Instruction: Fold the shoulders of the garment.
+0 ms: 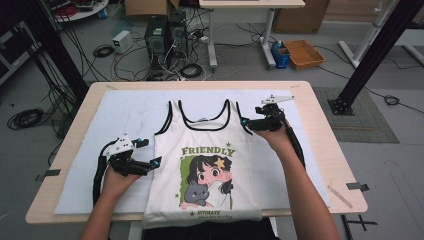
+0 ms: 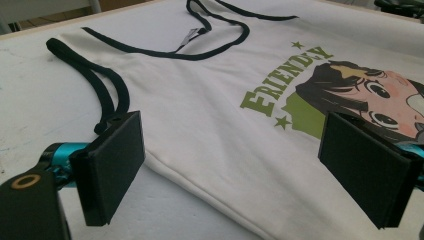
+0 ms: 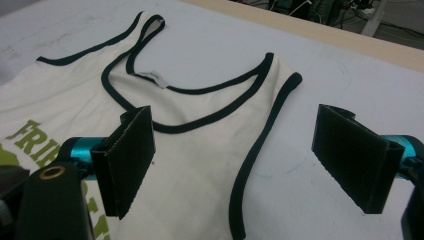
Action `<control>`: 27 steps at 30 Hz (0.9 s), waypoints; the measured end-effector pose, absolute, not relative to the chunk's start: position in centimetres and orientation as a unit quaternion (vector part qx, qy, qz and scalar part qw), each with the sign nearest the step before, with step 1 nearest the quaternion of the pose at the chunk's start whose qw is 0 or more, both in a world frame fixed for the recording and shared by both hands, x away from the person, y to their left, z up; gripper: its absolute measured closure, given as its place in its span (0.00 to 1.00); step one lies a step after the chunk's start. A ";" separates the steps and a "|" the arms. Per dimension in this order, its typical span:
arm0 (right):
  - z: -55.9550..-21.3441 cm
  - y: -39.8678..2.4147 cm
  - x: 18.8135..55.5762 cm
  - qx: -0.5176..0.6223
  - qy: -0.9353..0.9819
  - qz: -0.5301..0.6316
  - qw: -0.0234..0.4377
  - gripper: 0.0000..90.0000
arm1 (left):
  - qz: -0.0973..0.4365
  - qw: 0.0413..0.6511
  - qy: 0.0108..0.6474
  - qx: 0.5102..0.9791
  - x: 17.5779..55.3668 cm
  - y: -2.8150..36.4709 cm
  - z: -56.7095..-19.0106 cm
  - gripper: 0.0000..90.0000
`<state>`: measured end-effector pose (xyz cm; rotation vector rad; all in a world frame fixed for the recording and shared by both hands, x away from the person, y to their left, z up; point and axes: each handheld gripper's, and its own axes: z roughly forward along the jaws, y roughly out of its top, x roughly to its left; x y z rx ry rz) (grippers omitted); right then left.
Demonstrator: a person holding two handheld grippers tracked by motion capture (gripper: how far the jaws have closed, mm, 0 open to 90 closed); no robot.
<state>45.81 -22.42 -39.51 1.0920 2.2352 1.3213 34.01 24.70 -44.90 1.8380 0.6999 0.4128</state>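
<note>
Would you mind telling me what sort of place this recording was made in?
Most likely a robotics or data-collection lab. Beyond the table, desktop computer towers sit on a bare floor among loose cables, black metal frame posts flank the workspace, and a tank top lies flat on a white mat.

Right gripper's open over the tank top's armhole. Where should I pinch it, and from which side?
Take the tank top at its black-trimmed armhole edge, coming in from the bare mat side. That edge lies flat between the open right gripper fingers, and its thicker binding likely grips better than the fabric.
</note>
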 end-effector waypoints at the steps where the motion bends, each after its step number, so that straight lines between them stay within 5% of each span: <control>1: -39.5 -22.3 46.1 0.389 0.783 0.459 0.159 0.20 | 0.173 0.537 0.294 0.772 34.0 24.7 -44.9 0.13; 27: -40.9 -18.7 53.8 0.449 0.775 0.416 0.159 0.20 | 0.169 0.534 0.293 0.775 34.1 24.6 -44.9 0.13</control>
